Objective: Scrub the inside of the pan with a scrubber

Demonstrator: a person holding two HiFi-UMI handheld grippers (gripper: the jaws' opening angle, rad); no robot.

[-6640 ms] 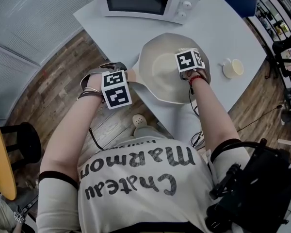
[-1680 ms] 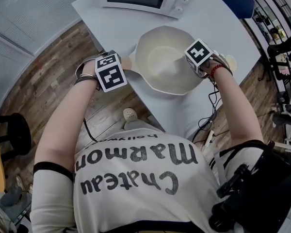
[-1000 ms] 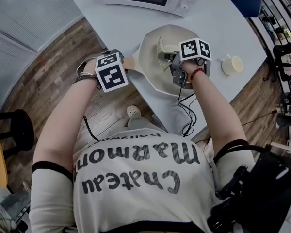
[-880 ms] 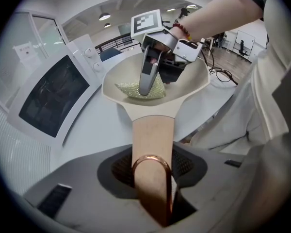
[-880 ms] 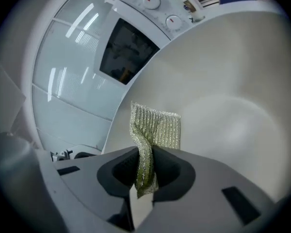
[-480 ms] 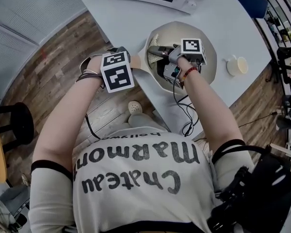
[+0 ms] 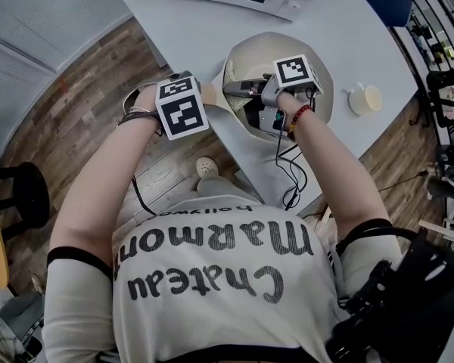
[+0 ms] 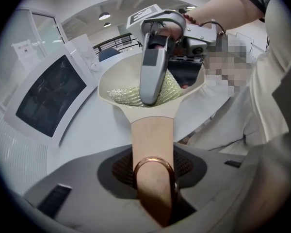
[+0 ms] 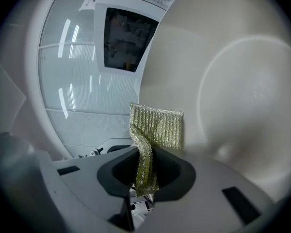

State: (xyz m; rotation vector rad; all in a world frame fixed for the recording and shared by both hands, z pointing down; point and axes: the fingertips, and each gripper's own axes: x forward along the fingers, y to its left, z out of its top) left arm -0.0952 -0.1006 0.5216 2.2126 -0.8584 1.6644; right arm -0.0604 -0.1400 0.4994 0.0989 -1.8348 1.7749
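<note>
- Head view: The left gripper is clamped at the handle end of the cream-coloured round pan, which sits on the pale grey table top. It is in the same place as a second ago.
- Head view, change: Under two seconds ago the right gripper was at the pan rim farthest from the left gripper. It has since crossed the bowl and rolled. It now points at the inner wall nearest the left gripper.
- Left gripper view: The jaws pinch the tan, wood-coloured handle, with its copper hanging ring lying between the pads. Straight ahead of the jaws, the gold metallic mesh scrubber is spread along the handle-side inner wall, under the right gripper's tip.
- Right gripper view: The jaws are pressed together on the folded lower end of the scrubber. Its free end stands up just ahead of them, at the pan wall near the rim. Contact looks likely but cannot be confirmed. The white microwave oven shows beyond the rim.
- Meaning for the task: Scrubbing appears to be in progress, and the stroke has moved from the far side to the handle-side wall. The steady hold on the handle braces the pan against this stroke. Further passes are probably needed.
</note>
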